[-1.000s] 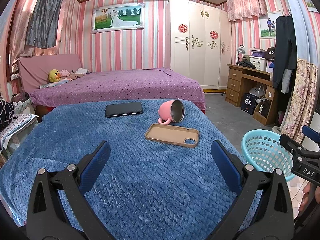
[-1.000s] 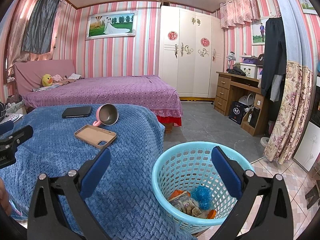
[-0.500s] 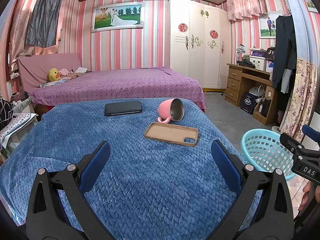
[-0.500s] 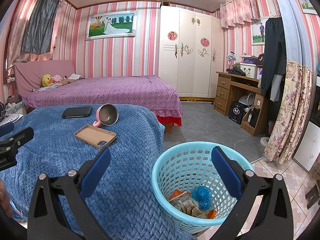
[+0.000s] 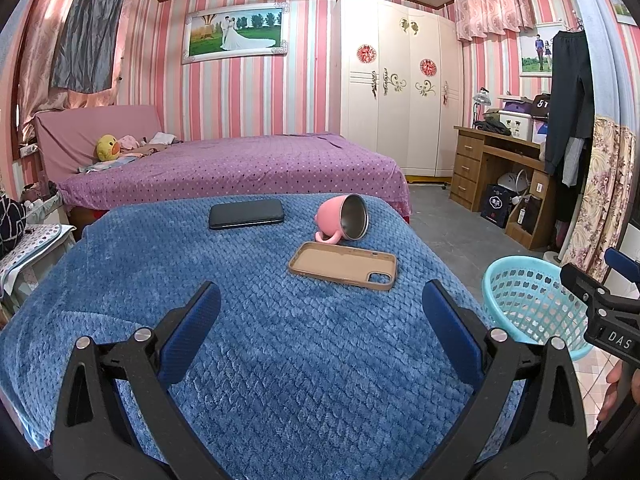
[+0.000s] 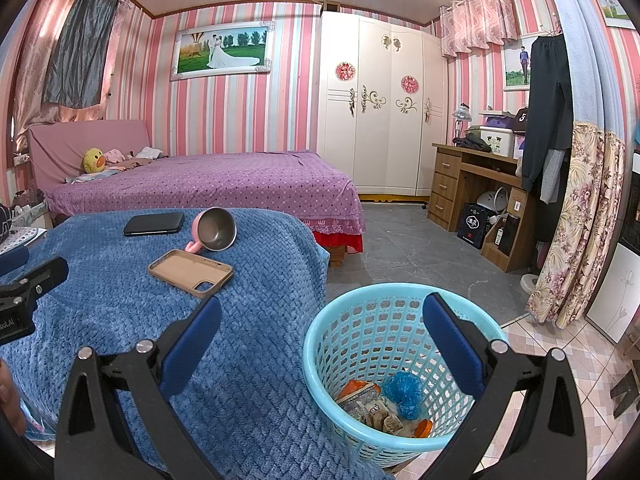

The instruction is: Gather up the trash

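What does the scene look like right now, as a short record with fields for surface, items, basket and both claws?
surface: blue blanket
items on it: black phone, pink mug on its side, tan phone case lying open side up
basket: turquoise basket on the floor beside the blanket, holding wrappers and a blue crumpled wad
left claw: open, empty, over the blanket
right claw: open, empty, above the basket

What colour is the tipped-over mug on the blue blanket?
The tipped-over mug is pink outside with a bare metal inside, clearest in the left wrist view.
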The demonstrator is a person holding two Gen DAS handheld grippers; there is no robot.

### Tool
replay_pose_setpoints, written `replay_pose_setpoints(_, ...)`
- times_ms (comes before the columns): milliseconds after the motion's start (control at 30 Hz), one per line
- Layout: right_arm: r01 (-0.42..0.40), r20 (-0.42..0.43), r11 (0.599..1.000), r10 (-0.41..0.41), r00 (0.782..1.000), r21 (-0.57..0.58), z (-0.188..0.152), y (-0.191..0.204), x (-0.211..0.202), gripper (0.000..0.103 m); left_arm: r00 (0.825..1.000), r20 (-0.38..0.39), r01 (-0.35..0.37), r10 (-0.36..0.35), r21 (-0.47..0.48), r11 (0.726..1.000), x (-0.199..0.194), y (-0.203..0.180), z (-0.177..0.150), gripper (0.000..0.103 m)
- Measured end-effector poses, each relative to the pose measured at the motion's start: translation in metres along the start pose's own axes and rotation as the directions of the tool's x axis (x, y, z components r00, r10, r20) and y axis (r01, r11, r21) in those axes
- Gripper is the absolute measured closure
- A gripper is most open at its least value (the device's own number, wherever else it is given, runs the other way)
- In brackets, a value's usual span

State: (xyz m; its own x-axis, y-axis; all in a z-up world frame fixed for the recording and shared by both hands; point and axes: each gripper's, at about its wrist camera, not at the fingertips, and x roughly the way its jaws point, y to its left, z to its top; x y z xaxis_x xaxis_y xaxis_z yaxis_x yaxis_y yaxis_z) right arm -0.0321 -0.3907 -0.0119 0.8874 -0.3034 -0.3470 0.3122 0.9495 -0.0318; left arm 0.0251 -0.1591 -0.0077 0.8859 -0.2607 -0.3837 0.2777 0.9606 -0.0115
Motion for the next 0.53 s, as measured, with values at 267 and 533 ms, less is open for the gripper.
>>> replay_pose_setpoints(267, 0.0, -0.001, 1.0, 0.0, 1.0, 0.0, -0.0001, 0.0, 0.0001, 0.005, 1.0, 0.001, -0.002, 0.002, 0.001, 1.0, 0.0001, 0.0, -0.0004, 0.006)
replay_pose_setpoints(533, 0.0, -0.001, 1.0, 0.0, 1.0, 0.001, -0.0002, -0.0007, 0.0, 0.005, 1.0, -0.007, 0.002, -0.002, -0.008, 1.0, 0.0029, 0.0008, -0.0055, 0.006)
